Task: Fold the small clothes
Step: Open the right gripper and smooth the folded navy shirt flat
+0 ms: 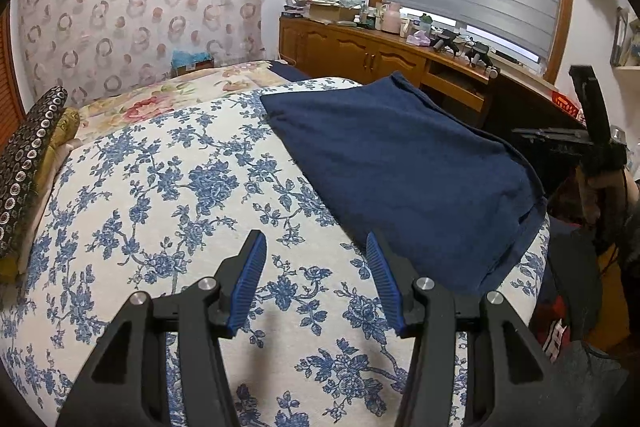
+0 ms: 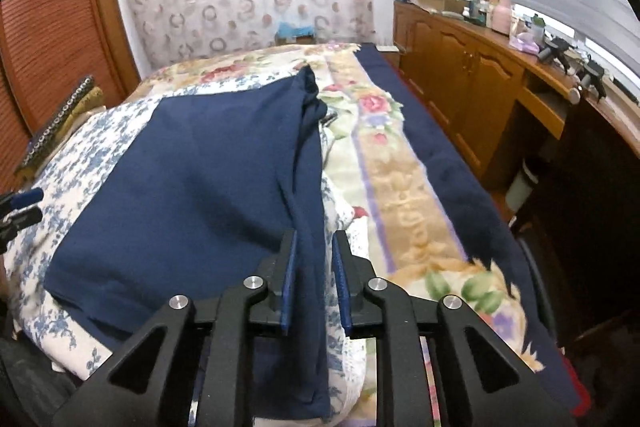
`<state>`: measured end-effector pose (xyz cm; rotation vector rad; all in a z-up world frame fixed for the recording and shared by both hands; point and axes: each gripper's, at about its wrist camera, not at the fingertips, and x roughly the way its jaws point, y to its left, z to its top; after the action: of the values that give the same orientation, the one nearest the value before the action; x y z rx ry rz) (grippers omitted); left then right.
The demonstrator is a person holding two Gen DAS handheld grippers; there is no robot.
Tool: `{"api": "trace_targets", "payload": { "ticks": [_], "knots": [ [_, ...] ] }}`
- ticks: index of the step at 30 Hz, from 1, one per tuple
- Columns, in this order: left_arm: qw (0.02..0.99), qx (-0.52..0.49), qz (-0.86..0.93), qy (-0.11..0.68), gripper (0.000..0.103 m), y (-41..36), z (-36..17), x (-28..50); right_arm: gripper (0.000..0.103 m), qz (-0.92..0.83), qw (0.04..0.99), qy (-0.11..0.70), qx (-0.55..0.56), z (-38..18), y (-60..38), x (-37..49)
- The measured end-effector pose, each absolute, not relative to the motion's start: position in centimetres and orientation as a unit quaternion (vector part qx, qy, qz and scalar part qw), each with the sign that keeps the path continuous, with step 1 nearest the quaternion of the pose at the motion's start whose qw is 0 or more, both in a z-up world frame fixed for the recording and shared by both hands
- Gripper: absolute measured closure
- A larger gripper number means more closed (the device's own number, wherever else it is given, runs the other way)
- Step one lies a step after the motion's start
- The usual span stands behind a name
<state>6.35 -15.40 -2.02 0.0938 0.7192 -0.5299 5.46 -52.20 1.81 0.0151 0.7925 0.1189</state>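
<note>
On the bed, over the blue-flowered cover (image 1: pixel 168 187), the navy garment (image 2: pixel 192 187) lies partly folded, with its right edge doubled over and hanging toward the floral blanket (image 2: pixel 400 163). My right gripper (image 2: pixel 314 279) has this doubled edge running between its fingers (image 2: pixel 289 267); they stand narrow but I see a small gap on each side of the cloth, so I cannot tell if they really pinch it. My left gripper (image 1: pixel 316 279) hovers spread wide over the bare cover, beside the near corner of the garment and holding nothing.

I see these risks. If the right fingers are not clenched well, the thin cloth will slip out when I lift, and the fold falls open. If they catch only the upper layer, the layers will separate and the fold becomes crooked. They may also pinch the cover below, which would drag the bedding. With the left side not held, the whole garment could slide across the cover.
</note>
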Motion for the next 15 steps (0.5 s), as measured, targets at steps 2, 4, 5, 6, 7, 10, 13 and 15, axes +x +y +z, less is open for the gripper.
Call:
{"api": "trace_targets", "payload": {
  "ticks": [2, 4, 5, 6, 7, 10, 13, 15],
  "knots": [
    [0.900, 0.046, -0.257, 0.350, 0.052, -15.6, -2.1, 6.4, 0.080, 0.063, 0.924, 0.376, 0.001, 2.3, -52.0, 6.2],
    [0.899, 0.047, -0.258, 0.352, 0.052, -15.7, -2.2, 6.5, 0.075, 0.079, 0.927, 0.366, -0.006, 2.7, -51.3, 7.7],
    [0.898, 0.047, -0.258, 0.353, 0.052, -15.7, -2.2, 6.5, 0.072, 0.086, 0.928, 0.363, -0.012, 2.9, -50.9, 8.6],
    [0.898, 0.047, -0.258, 0.353, 0.052, -15.7, -2.3, 6.6, 0.071, 0.094, 0.928, 0.361, -0.019, 3.1, -50.5, 9.8],
    [0.898, 0.047, -0.257, 0.354, 0.052, -15.8, -2.3, 6.6, 0.071, 0.099, 0.927, 0.360, -0.026, 3.1, -50.1, 10.8],
    [0.898, 0.047, -0.257, 0.355, 0.052, -15.8, -2.4, 6.6, 0.071, 0.109, 0.925, 0.361, -0.052, 3.2, -48.9, 14.9],
    [0.898, 0.047, -0.257, 0.355, 0.052, -15.8, -2.4, 6.6, 0.071, 0.111, 0.919, 0.374, -0.059, 2.8, -48.3, 19.3],
    [0.897, 0.047, -0.258, 0.356, 0.052, -15.8, -2.4, 6.6, 0.071, 0.096, 0.916, 0.384, -0.066, 2.3, -48.3, 22.0]
  ]
}}
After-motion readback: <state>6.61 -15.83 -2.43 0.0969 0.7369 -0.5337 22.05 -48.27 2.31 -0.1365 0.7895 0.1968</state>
